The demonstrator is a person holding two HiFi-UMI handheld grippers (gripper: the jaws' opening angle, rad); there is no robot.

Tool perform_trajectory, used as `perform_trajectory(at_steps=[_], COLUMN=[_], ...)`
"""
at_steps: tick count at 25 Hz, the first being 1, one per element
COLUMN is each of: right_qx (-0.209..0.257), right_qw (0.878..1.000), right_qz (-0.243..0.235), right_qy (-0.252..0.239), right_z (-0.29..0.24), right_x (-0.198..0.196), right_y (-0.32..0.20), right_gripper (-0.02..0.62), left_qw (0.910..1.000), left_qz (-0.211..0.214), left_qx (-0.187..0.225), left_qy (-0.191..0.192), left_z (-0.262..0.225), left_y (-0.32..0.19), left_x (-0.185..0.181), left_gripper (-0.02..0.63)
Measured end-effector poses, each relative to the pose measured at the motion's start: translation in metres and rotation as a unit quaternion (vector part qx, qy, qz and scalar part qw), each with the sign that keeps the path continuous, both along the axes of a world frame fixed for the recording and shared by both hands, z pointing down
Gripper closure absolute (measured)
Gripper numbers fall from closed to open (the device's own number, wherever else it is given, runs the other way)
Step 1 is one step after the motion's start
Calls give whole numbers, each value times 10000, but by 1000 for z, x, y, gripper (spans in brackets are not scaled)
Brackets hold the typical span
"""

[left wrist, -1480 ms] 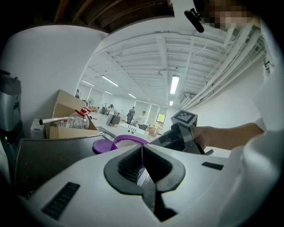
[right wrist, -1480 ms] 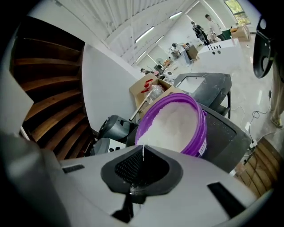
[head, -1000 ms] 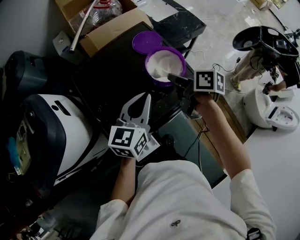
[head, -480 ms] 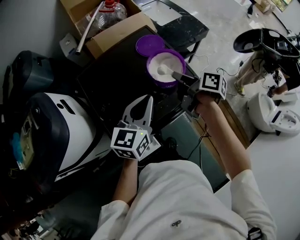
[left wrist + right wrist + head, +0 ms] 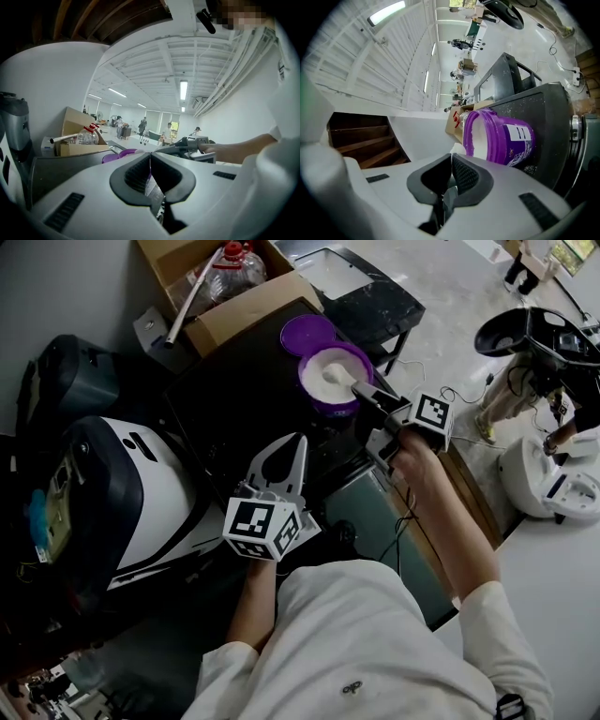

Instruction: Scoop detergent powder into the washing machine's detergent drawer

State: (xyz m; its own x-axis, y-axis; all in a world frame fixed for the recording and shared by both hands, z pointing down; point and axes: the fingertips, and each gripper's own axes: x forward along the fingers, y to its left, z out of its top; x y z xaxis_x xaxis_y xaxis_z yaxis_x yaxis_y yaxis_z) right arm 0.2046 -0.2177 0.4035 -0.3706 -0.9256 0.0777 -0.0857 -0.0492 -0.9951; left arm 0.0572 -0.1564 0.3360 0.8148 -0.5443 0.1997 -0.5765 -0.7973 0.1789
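At far left stands a white rounded appliance with a dark front panel. Behind it, at the top, an open brown cardboard box holds a clear plastic bottle with a red cap and a slanting grey metal tube.

A dark bench, speckled with pale powder, fills the middle. The left tongs hover over its near edge and point away from the person. Their own view shows them closed, pad against pad, with nothing gripped.

Further right, a round purple plastic lid lies flat on the bench. Touching it on the near side, the purple plastic tub of white detergent powder stands upright and open, near the bench's right edge.

The right tongs reach in over the tub's rim from the right. In their own view they are clamped on the grey handle of a scoop. The scoop's bowl rests in the powder inside the tub.

The detergent drawer cannot be made out in any view.

At far right, well apart from the bench, a white rounded machine sits on the pale floor.
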Motion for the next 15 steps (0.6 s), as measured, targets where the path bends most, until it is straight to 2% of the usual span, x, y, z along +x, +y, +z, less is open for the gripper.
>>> perform_trajectory(at_steps=[15], right_qx=[328], right_qw=[9988], right_qz=[-293], right_qy=[-209], right_z=[-22], right_x=[-10], right_y=[29], right_gripper=[584], left_qw=[9989], left_qz=[-451], left_qx=[67], left_qy=[-75], left_z=[-4], left_y=[30], left_x=[-19], left_gripper=[586])
